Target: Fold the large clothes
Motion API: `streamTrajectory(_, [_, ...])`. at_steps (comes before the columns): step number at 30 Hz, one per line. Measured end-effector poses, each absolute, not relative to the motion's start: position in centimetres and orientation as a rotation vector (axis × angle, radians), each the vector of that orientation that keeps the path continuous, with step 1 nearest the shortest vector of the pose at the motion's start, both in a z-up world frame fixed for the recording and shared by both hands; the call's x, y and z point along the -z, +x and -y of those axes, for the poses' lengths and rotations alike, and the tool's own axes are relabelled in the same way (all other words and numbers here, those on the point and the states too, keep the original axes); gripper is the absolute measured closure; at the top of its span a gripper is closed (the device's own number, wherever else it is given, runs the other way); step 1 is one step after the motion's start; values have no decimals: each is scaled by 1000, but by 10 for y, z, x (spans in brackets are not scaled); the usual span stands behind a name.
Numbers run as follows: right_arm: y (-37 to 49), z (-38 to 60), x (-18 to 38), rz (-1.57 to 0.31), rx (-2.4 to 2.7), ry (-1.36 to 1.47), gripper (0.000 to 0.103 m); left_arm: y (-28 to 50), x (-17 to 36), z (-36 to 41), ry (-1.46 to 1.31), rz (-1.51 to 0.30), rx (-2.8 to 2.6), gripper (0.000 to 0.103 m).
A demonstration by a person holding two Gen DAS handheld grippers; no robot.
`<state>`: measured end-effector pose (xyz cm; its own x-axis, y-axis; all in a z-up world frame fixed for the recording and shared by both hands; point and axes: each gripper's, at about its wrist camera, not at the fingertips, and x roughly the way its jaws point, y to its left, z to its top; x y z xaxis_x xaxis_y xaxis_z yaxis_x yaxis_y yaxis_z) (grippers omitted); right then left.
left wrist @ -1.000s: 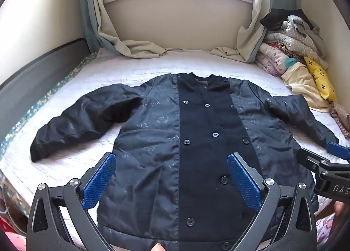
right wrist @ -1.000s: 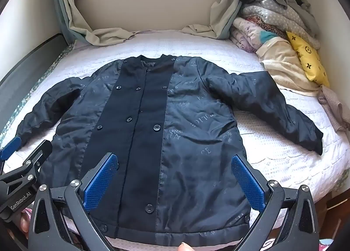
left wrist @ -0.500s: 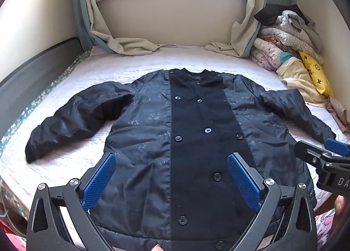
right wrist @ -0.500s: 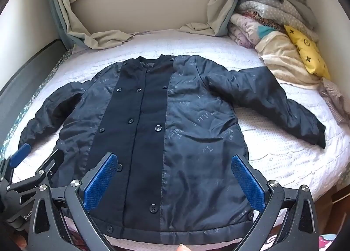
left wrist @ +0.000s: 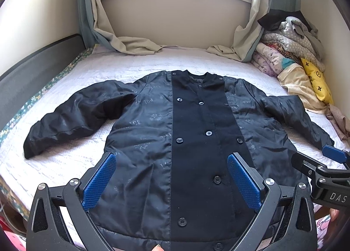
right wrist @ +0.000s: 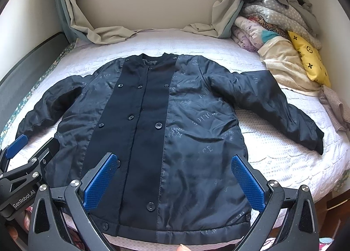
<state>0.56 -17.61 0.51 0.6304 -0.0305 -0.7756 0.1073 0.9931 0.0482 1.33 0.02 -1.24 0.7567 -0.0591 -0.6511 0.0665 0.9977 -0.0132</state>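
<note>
A dark padded jacket [left wrist: 196,137] [right wrist: 170,124] lies flat and buttoned on the bed, front up, collar toward the window, both sleeves spread out to the sides. My left gripper [left wrist: 172,182] hangs open above the jacket's lower left half, nothing between its blue pads. My right gripper [right wrist: 174,182] is open too, above the lower right half near the hem. Each gripper shows at the edge of the other's view: the right one [left wrist: 323,170] and the left one [right wrist: 24,159].
The bed [left wrist: 65,163] has a white quilted cover. A pile of folded clothes and a yellow cushion [left wrist: 315,80] [right wrist: 308,62] sits at the right against the wall. Curtains [left wrist: 131,45] trail onto the bed's far end. A dark bed rail [left wrist: 32,67] runs along the left.
Both grippers have drawn back and risen slightly, so more of the jacket and its hem show. The jacket has not moved. Both stay open.
</note>
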Motion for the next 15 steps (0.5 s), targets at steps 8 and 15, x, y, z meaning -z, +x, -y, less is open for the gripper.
streamTrajectory(8, [6, 175, -3, -890, 83, 95, 0, 13, 12, -1, 3, -711, 73, 0])
streamTrajectory(15, [7, 176, -3, -892, 82, 94, 0, 12, 11, -1, -1, -707, 76, 0])
